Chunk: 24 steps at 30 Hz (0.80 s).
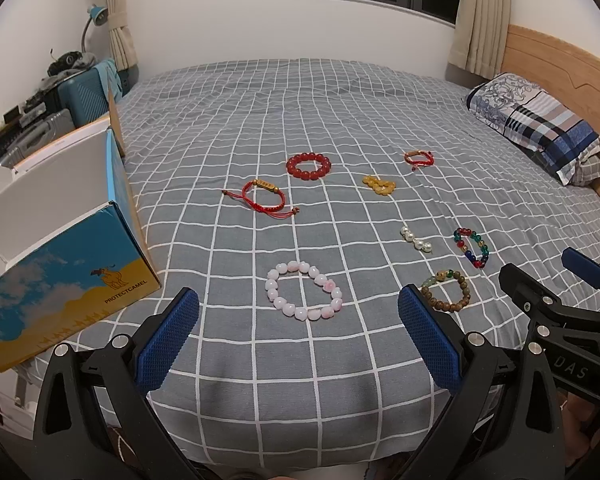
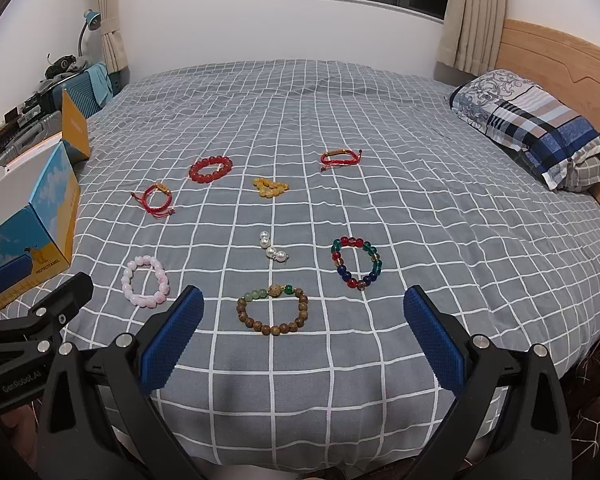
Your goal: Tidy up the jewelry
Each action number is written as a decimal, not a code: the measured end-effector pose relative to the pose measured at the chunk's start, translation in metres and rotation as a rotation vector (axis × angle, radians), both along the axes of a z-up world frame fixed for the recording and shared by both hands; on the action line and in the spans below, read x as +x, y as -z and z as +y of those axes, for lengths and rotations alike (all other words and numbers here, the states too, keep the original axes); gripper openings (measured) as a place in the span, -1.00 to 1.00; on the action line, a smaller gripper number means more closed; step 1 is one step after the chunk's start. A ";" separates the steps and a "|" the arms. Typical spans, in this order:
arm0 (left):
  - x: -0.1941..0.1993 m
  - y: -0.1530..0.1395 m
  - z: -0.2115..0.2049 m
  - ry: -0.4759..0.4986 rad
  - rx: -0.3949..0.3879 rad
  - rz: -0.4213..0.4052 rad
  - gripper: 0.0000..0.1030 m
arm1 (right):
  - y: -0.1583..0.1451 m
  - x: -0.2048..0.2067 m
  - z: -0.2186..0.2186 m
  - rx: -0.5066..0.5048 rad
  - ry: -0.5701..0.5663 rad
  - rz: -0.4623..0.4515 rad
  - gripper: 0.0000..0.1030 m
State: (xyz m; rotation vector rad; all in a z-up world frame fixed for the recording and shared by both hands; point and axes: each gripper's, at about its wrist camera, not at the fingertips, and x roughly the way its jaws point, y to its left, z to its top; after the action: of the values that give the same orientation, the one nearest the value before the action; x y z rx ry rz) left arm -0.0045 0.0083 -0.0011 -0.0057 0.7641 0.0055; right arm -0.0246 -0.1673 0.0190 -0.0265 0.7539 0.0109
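Start of sorting — both hand-held grippers, left [image 1: 298, 336] & right [image 2: 304, 336], spread and empty over the bed [image 2: 340, 392] (bracelets untouched); next prob. pinch the pink bracelet [image 1: 304, 290] toward the box [image 1: 60, 272].

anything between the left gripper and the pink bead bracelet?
Nothing visible. The left gripper is open, and the pink bead bracelet lies flat on the bedspread just ahead of its fingertips, with only bare fabric between.

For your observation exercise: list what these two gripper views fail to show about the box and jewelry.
- Box interior: both views, hidden by its walls.
- Box lettering: left view, cut off by the left edge.
- Gold bar's engraving on red cord bracelet: too small.
- Pearl piece: bunched, type unclear.
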 end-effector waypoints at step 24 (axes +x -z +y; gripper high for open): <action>-0.002 -0.002 0.000 0.006 0.008 -0.002 0.89 | -0.001 -0.001 -0.002 -0.001 0.003 -0.003 0.86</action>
State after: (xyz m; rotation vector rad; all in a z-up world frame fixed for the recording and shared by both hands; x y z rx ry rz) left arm -0.0065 0.0079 0.0011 0.0040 0.7624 0.0028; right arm -0.0253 -0.1694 0.0196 -0.0266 0.7507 0.0077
